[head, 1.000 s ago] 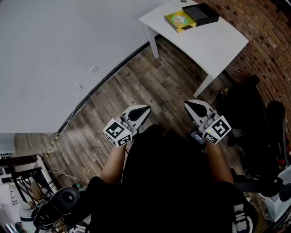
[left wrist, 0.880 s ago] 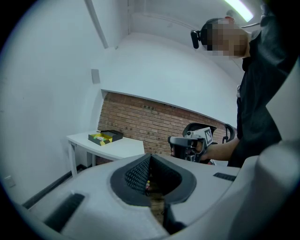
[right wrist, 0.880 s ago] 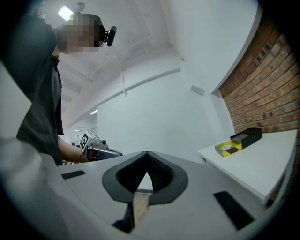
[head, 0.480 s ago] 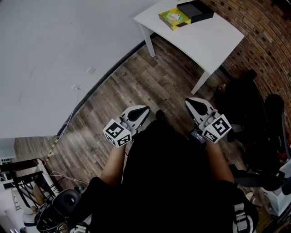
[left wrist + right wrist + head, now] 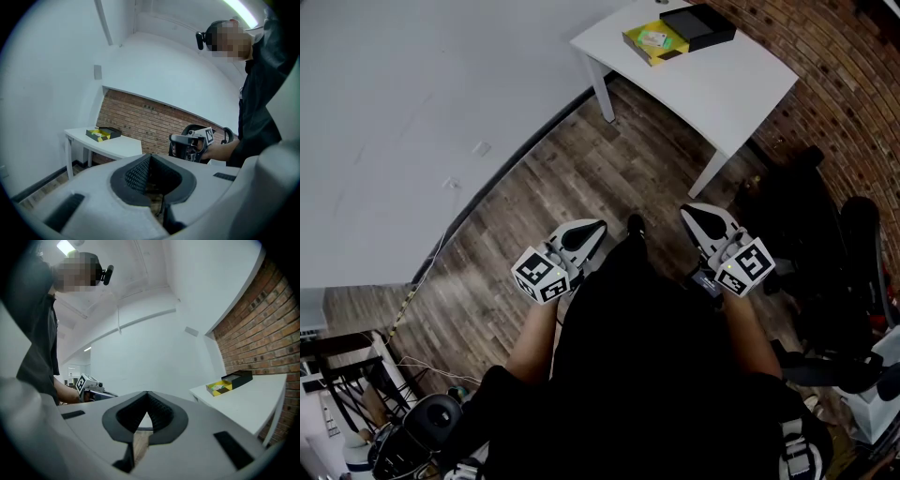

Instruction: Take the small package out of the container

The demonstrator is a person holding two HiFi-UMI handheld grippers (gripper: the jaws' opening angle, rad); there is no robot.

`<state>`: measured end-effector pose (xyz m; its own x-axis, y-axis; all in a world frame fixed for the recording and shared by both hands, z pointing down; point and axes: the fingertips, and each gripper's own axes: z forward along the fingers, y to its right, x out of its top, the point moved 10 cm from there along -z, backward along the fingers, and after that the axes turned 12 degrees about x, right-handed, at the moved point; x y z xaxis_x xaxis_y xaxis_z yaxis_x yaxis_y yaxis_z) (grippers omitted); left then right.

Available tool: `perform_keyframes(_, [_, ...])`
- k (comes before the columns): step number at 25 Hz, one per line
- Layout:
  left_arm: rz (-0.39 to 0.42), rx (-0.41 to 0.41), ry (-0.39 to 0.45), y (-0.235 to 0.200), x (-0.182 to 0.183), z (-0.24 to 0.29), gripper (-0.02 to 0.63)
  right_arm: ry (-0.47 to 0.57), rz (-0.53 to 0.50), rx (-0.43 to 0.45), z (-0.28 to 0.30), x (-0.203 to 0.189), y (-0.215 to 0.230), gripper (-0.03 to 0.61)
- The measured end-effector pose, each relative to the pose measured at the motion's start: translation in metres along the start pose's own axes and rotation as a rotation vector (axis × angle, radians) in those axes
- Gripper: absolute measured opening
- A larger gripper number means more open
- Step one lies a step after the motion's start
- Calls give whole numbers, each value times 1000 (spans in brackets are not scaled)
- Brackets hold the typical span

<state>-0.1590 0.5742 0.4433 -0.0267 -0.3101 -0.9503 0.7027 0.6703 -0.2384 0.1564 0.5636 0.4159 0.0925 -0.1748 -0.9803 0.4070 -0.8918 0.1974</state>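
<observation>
A white table [image 5: 727, 84] stands far ahead by the brick wall. On it lies a yellow open container [image 5: 654, 40] with a small pale package [image 5: 653, 37] inside, and a black box [image 5: 697, 25] touches its right side. My left gripper [image 5: 598, 225] and right gripper [image 5: 686, 212] hang at waist height over the wooden floor, well short of the table, both shut and empty. The left gripper view shows the container [image 5: 99, 135] far off and the right gripper [image 5: 192, 140]. The right gripper view shows the container [image 5: 218, 387] and black box [image 5: 239, 377].
A black office chair [image 5: 825, 244] stands to the right by the brick wall [image 5: 853, 84]. A white wall [image 5: 412, 103] runs along the left. A dark rack and gear [image 5: 356, 403] sit at the lower left. Wooden floor [image 5: 581, 178] lies between me and the table.
The table has slid a little leftward in the head view, and a shoe has appeared between the grippers. Both grippers keep the same pose and stay shut.
</observation>
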Motion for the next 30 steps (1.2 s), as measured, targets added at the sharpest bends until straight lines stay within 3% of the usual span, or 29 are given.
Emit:
perform_keyframes(21, [-45,-22,4,-39,4,55,15,-19,3,-19,12,4,55,8])
perform_keyframes(30, [-67,-21,-1,-72,15,96,15,-36,13,-15,32,13,106,7])
